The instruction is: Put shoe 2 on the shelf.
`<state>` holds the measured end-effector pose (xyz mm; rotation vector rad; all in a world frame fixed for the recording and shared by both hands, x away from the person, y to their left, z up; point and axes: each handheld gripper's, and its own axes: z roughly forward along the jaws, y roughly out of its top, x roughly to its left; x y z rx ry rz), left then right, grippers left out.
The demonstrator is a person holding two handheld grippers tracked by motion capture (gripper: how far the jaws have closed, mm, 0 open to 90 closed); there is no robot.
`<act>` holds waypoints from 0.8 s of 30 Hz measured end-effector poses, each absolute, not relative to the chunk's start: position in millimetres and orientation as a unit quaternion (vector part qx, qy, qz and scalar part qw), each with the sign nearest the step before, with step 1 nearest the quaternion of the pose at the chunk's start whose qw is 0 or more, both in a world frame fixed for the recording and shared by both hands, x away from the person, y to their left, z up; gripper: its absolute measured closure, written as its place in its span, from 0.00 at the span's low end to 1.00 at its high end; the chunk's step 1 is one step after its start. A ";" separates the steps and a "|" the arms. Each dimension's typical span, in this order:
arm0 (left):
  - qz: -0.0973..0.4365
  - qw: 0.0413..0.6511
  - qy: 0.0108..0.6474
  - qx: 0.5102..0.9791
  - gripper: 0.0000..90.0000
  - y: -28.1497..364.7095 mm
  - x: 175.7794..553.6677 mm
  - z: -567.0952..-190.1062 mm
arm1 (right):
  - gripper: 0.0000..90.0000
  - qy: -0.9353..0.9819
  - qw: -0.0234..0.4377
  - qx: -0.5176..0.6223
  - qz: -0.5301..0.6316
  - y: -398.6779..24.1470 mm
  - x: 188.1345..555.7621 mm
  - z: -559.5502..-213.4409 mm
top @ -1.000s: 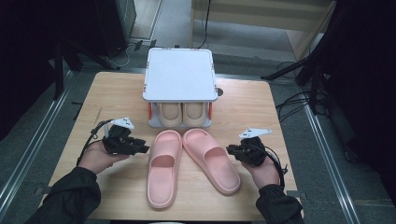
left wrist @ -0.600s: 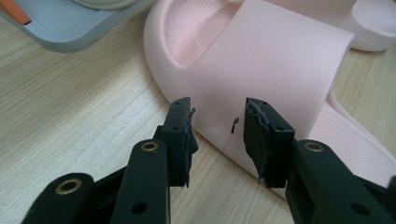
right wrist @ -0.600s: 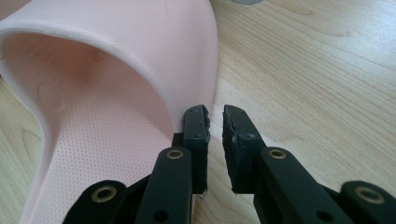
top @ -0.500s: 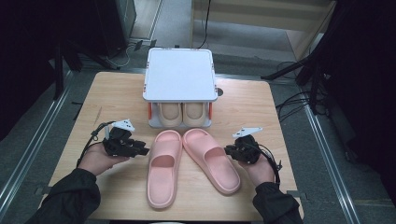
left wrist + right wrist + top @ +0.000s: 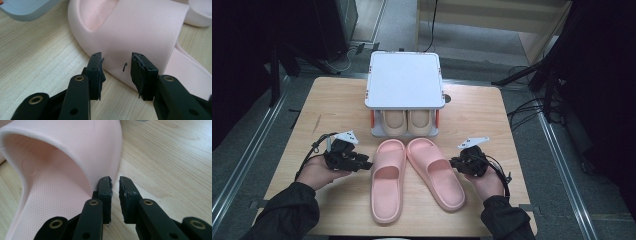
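Two pink slippers lie side by side on the wooden table (image 5: 492, 115), toes toward the far side. My left gripper (image 5: 368, 164) rests low at the outer side of the left slipper (image 5: 387, 185). Its jaws stand open, with the strap's side wall (image 5: 140, 30) just ahead of the left gripper (image 5: 116, 72) and nothing pressed. My right gripper (image 5: 453, 162) is at the outer edge of the right slipper (image 5: 437, 172). In the right gripper view the right gripper (image 5: 115, 186) shows only a narrow slit between its jaws, right beside the strap's edge (image 5: 50, 170), gripping nothing.
A small rack with a white top (image 5: 404, 80) stands at the table's far middle, a beige pair of slippers (image 5: 407, 122) on its lower shelf. Its corner (image 5: 25, 10) is near the left slipper's toe. Bare wood lies at both sides. Cables (image 5: 532, 110) hang off to the right.
My right gripper has edged slightly left, closer to the right slipper. The left gripper and both slippers have stayed where they were.
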<state>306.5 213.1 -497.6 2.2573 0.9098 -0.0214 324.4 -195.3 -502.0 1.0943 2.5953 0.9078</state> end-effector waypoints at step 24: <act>-0.018 0.342 0.344 0.875 0.67 208.3 306.0 -499.6 | 0.88 0.876 0.074 0.354 0.318 -173.5 304.0 -499.9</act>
